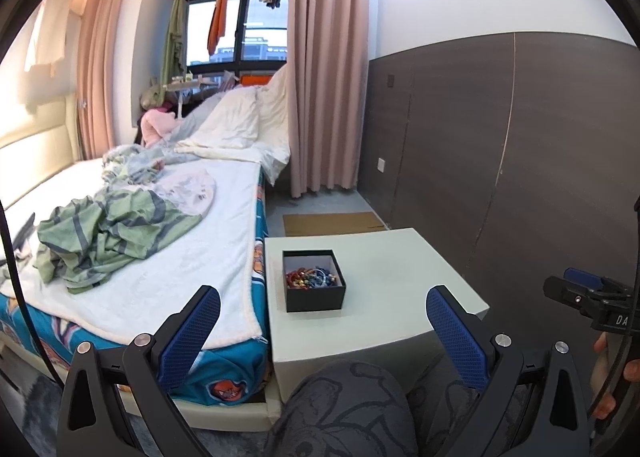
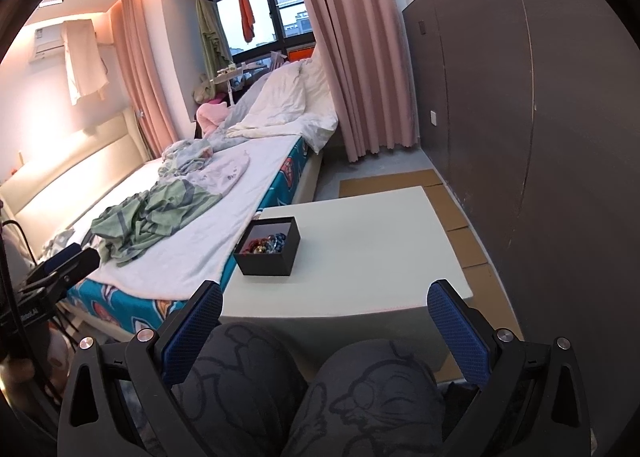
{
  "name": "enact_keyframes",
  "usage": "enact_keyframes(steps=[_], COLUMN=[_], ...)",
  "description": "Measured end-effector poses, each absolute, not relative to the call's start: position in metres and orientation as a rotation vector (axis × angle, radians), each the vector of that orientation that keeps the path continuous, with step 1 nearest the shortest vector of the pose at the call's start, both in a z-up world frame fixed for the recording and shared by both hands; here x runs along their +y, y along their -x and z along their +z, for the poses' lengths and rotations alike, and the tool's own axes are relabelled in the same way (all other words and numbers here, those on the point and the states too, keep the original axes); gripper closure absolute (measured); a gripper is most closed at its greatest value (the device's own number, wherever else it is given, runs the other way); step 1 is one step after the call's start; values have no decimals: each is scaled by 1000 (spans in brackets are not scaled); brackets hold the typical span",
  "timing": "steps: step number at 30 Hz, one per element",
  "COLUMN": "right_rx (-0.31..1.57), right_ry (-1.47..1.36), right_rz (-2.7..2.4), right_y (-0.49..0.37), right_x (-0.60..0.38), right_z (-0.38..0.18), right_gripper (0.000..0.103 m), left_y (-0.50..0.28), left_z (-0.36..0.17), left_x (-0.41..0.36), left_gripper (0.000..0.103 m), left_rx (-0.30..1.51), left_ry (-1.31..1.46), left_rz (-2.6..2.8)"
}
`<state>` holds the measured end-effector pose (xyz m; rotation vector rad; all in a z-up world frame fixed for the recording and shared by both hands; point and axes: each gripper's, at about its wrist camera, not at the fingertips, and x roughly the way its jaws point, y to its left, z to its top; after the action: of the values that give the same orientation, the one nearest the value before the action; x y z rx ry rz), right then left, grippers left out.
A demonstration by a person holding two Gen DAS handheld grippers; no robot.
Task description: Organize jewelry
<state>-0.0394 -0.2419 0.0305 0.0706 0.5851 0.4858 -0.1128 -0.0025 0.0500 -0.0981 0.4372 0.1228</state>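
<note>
we hold our left tool [image 1: 323, 331] and right tool [image 2: 325, 323] wide apart, gripping nothing. the beads [image 1: 313, 277] sit together in the black box [image 1: 316, 299] on the tabletop [image 1: 400, 277], so none roll away.

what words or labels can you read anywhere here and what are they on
"DA": white letters, cut off at the frame edge, on the black right gripper body in the left wrist view.
White lettering on the black left gripper body in the right wrist view: too blurred to read.
Black square box of colourful beaded jewelry: no text visible.
</note>
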Motion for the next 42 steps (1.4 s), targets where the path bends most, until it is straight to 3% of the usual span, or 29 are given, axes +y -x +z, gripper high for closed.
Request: enact_keyframes(steps=[42], right_rx=[602], right_ry=[-68], right_rz=[463], right_y=[39], right_x=[-242], right_z=[26], right_gripper=[0], left_y=[119], left_z=[48], left_x=[-4], left_gripper=[0], left_rx=[435], left_ry=[95], left_rz=[106])
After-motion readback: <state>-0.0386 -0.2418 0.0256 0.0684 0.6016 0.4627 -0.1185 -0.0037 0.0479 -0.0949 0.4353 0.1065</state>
